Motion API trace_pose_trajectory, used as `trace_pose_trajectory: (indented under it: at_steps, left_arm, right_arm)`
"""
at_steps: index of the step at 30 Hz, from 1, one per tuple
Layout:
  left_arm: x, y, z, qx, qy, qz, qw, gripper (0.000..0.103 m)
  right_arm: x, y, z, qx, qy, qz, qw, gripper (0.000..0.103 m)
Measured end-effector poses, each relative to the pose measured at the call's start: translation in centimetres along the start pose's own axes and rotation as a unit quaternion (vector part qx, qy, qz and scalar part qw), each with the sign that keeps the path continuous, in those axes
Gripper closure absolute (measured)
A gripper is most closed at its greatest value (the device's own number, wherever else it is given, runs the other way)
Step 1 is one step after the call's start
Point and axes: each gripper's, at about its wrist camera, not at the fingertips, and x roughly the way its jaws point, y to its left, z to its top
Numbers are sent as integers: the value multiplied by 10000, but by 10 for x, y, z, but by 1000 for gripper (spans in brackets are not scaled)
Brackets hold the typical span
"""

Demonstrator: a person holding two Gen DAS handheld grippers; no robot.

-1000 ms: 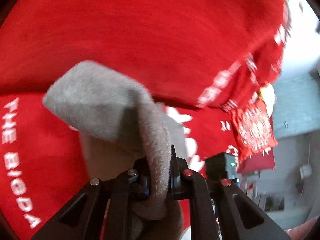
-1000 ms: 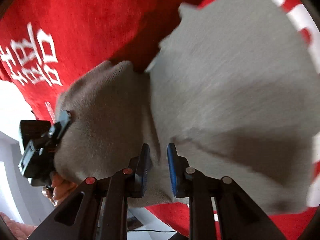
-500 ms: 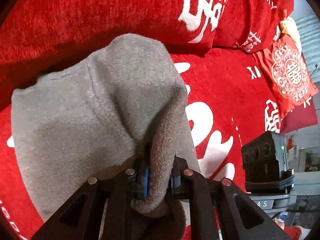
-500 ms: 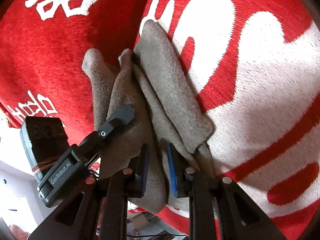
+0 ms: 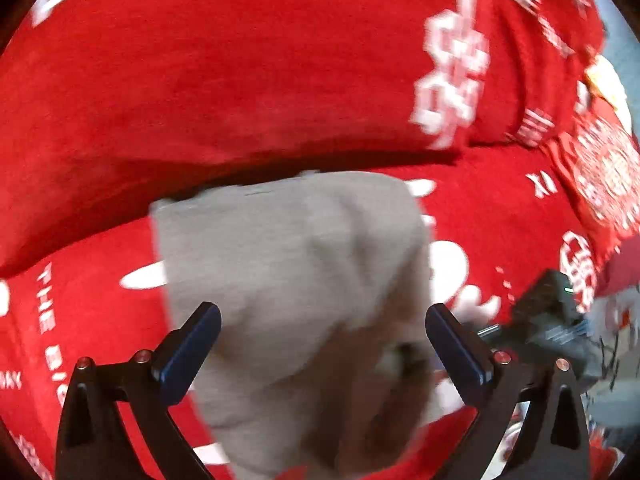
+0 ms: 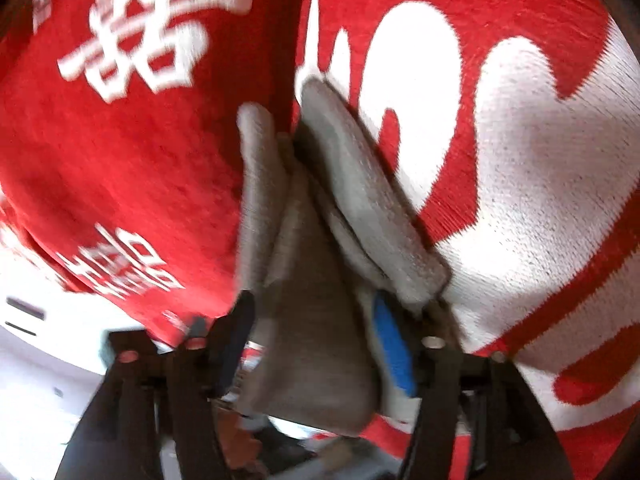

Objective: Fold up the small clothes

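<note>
Our left hand-held gripper (image 5: 323, 344) has its jaws opening, already spread wide, and the grey garment (image 5: 292, 264) lies between them with neither pad pressing on it. It rests folded on the red blanket (image 5: 240, 80), just in front of the ridge where that blanket rises. Our right hand-held gripper (image 6: 312, 344) is also opening its jaws, about halfway apart; the garment's stacked layers (image 6: 320, 280) sit in the gap, and from this view no pad appears to be clamping them.

To do this release well, we judge we should let both sets of jaws clear the cloth fully before drawing back, and pull straight away so no pad snags a layer and drags the fold open. A light press on top afterwards would flatten the loose edges.

The surface is a soft red knit with large white lettering and characters, likely a bed or sofa. At the right of the left view a pale wall shows.
</note>
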Motion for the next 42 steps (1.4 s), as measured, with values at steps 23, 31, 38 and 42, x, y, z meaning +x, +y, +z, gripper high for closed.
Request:
trace_pose_trajectory:
  at_steps: [23, 31, 38, 42]
  left_arm:
    - [33, 75, -70, -676, 465, 780, 9936, 0]
    - [20, 75, -78, -523, 448, 886, 9937, 0]
    - [28, 69, -102, -476, 681, 860, 9928, 0]
    - [35, 63, -117, -301, 790, 922, 9921, 0]
  right_arm:
    - [1, 65, -1, -2218, 225, -2903, 9306, 89]
    - [-21, 91, -20, -2261, 260, -2712, 9352, 82]
    - [-6, 104, -61, -2857, 711, -3005, 9072, 65]
    - [4, 77, -67, -3014, 831, -3838, 8689, 70]
